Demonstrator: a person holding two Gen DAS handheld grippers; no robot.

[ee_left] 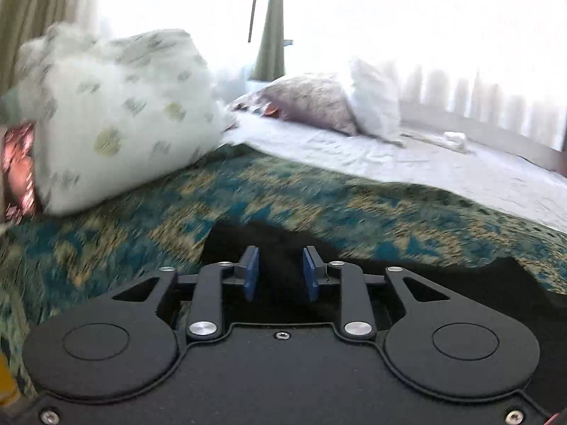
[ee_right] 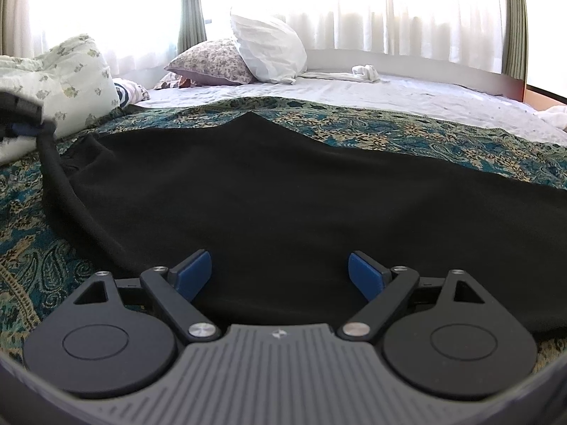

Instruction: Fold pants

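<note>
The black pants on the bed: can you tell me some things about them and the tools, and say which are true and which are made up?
1. The black pants lie on a patterned teal bedspread. True.
2. The right tool is squeezing the pants. False: its jaws stand wide open over the cloth.
3. A white pillow leans against a flowery pillow. True.
4. The left tool is clamped shut. False: a gap shows between its blue pads.
5. The pants are red. False: they are black.
</note>
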